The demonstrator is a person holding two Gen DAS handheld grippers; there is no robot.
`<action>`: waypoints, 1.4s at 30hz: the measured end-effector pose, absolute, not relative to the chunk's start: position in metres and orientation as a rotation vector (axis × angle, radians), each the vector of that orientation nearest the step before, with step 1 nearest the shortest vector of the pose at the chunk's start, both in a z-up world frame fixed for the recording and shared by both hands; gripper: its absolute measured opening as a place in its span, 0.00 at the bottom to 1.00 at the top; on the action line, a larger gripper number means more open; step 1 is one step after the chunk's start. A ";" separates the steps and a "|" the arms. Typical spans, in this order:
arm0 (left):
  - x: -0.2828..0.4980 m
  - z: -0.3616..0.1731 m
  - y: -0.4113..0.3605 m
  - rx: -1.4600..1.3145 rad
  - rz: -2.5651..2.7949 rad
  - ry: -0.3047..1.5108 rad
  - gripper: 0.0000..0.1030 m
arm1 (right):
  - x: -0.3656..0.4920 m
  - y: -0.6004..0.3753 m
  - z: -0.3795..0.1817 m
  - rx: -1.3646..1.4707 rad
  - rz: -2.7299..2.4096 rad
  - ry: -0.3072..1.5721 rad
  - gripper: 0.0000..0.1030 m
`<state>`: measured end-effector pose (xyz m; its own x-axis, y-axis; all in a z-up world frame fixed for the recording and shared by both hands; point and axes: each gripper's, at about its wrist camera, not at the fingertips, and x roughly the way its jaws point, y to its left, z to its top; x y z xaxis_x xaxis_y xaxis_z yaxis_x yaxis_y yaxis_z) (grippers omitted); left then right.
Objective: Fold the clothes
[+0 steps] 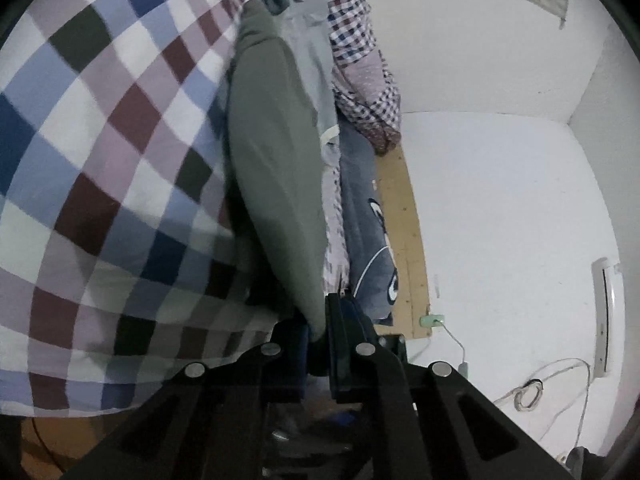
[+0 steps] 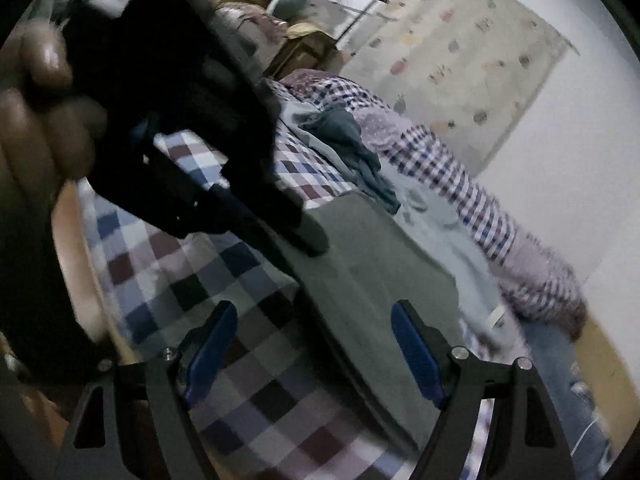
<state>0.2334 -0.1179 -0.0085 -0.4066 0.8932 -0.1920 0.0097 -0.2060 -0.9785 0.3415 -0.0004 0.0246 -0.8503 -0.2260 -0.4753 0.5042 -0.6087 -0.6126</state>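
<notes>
A grey-green garment (image 1: 276,168) lies folded on a checked bedsheet (image 1: 100,140). My left gripper (image 1: 318,328) is shut on the near edge of that garment, whose cloth runs down between the two fingers. In the right wrist view the same grey-green garment (image 2: 372,280) lies flat on the checked sheet (image 2: 240,360). My right gripper (image 2: 316,356) hovers just above it, open, blue pads (image 2: 416,356) wide apart with nothing between them. The left gripper (image 2: 316,246), dark and held by a hand (image 2: 44,120), touches the garment's far corner.
More clothes lie beside the garment: a pale blue piece (image 1: 312,60), a teal one (image 2: 352,148), a small-checked shirt (image 2: 460,184) and a navy printed item (image 1: 368,224). A wooden bed edge (image 1: 404,240), white wall, cables (image 1: 532,392) and cardboard boxes (image 2: 304,44) surround the bed.
</notes>
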 end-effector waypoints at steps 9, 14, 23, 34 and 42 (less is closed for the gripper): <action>0.233 -0.007 -0.124 -1.097 1.678 -1.391 0.06 | 0.303 -0.016 0.010 0.472 -2.467 1.231 0.17; 0.227 -0.001 -0.127 -1.064 1.702 -1.379 0.28 | 0.290 -0.008 0.020 0.524 -2.493 1.119 0.08; 0.192 0.005 -0.154 -1.026 1.836 -1.425 0.66 | 0.284 0.017 0.057 0.545 -2.541 0.880 0.08; 0.090 -0.004 -0.170 -1.039 1.912 -1.459 0.66 | 0.286 0.049 0.084 0.556 -2.580 0.690 0.08; 0.037 -0.008 -0.175 -1.009 1.881 -1.518 0.66 | 0.288 0.069 0.087 0.578 -2.610 0.656 0.08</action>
